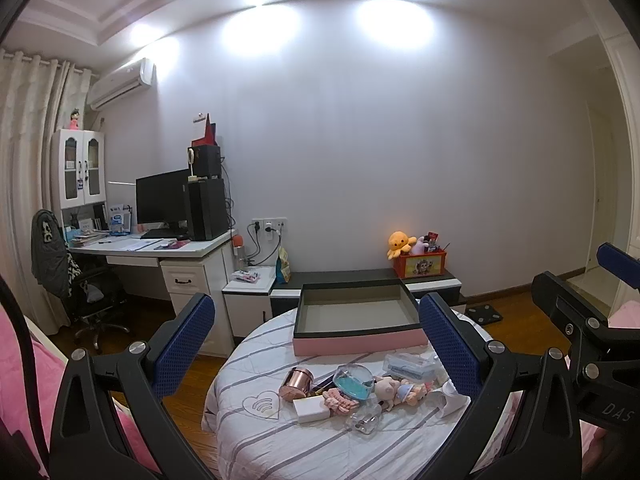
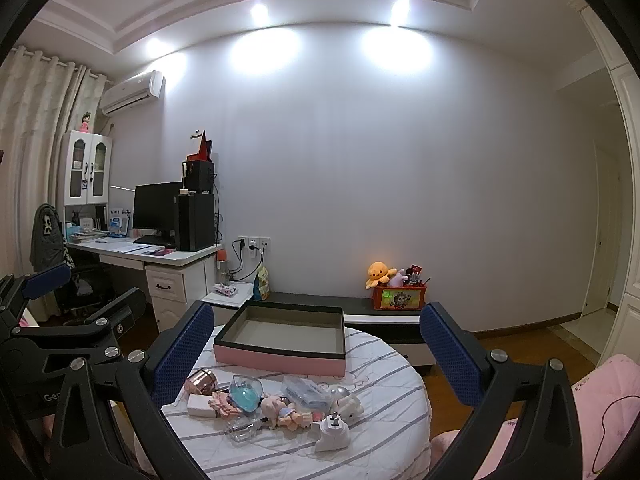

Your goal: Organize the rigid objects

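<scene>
From the left wrist view, the left gripper (image 1: 316,350) hangs above the round desk (image 1: 256,440) with its fingers (image 1: 182,344) spread wide and nothing between them. The empty pink box (image 1: 358,330) sits ahead, framed between the fingertips; nearer lies the clutter: a copper tin (image 1: 296,382), a white block (image 1: 312,409), a blue-domed case (image 1: 352,385), small dolls (image 1: 400,393). The right gripper (image 1: 580,312) shows beyond the right finger.

From the right wrist view, the right gripper (image 2: 316,354) is also wide and empty. The box (image 2: 280,344) lies ahead toward the left finger, and a white plug (image 2: 333,432) is the nearest thing, between the fingers.

Nothing seems sorted yet. A good start is probably an outlying hard piece, such as the plug or tin: come down straight over it, straddle its narrow sides, and avoid nudging neighbours.
</scene>
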A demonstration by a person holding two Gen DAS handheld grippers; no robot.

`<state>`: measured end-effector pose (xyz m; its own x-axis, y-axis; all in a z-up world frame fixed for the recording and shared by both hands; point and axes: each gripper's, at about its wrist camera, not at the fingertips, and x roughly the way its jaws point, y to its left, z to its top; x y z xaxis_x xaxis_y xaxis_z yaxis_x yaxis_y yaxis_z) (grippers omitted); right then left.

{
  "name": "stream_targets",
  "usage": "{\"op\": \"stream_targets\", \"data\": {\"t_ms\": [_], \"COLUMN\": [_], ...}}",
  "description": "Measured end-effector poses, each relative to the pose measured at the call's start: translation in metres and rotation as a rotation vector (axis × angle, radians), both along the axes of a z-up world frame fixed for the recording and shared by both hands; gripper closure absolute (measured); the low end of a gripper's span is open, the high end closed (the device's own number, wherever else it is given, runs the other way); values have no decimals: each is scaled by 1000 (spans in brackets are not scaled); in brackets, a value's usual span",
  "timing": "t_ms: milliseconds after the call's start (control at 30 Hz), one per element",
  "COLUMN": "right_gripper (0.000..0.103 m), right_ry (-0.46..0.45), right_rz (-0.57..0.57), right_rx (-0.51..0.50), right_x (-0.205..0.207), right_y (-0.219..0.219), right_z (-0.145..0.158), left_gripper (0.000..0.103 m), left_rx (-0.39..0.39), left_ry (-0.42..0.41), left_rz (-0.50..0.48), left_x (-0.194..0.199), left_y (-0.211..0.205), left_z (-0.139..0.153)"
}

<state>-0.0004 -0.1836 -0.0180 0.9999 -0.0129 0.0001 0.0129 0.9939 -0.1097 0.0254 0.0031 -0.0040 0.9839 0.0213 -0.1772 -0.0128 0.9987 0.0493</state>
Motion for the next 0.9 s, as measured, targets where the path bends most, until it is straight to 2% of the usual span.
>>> {"op": "stream_targets", "data": {"t_ms": [200, 367, 467, 633, 767, 900], "right_gripper": [0, 0, 0, 0, 0, 0], "right_ry": [11, 47, 95, 228, 350, 459], "right_rz": [8, 34, 40, 21, 8, 31], "right_rx": [8, 10, 23, 47, 60, 83], "right_x": [6, 23, 41, 83, 111, 135], "right_y": [-4, -13, -21, -39, -54, -65], "right_z": [-4, -19, -35, -77, -118, -152], "left_gripper": [0, 0, 0, 0, 0, 0], "left_rx": [2, 0, -18, -80, -77, -81], "left_ry": [-10, 67, 138, 330, 470, 569], "left_rz": [-27, -53, -44, -50, -17, 19], "left_x": [9, 33, 54, 98, 124, 141], "left_y": [-4, -1, 8, 23, 29, 37], "left_z": [-14, -43, -68, -126, -176, -206]}}
